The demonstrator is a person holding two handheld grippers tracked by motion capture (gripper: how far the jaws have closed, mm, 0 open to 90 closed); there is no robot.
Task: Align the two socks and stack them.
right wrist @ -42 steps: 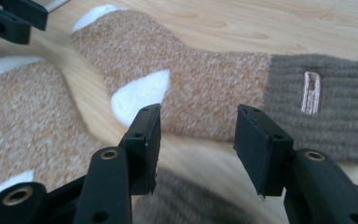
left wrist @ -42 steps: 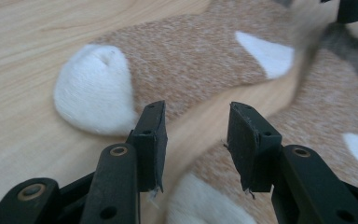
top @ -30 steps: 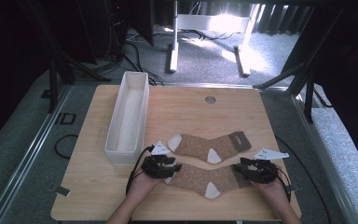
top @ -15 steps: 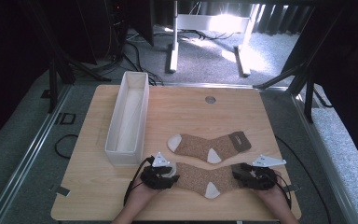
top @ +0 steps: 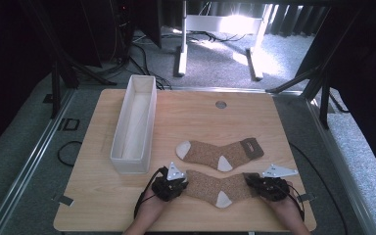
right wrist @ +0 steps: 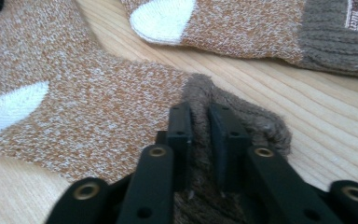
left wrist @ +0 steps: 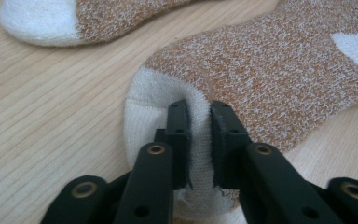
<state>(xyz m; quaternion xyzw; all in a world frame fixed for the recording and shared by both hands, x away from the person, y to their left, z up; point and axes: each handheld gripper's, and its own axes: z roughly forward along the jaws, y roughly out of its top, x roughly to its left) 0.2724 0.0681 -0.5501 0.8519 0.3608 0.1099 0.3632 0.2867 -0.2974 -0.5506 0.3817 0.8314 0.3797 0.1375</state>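
Item 1: near sock (top: 215, 186), brown-flecked with white toe and heel, lying flat along the front edge of the bench (top: 103, 205).
Item 2: left gripper (left wrist: 199, 135), jaws just closed and clamped on a pinched fold of the white toe.
Item 3: right gripper (right wrist: 199, 140), jaws just closed and clamped on a bunched fold of the grey-brown cuff.
Item 4: far sock (top: 220, 152), matching, lying just behind item 1, parallel, toe to the left, apart from both grippers.
Item 5: long white bin (top: 133, 125), at the left of the bench, well apart from the socks.

Handling note, as judged: step in hand is a 2-ended pickup of item 1. Lift both ends together and level, keeping light tension between them so the middle does not sag and drag. Each pinch takes only a thin fold; check both hold before moving. Keep item 1 clear of item 4 until ready to lay it down squarely.
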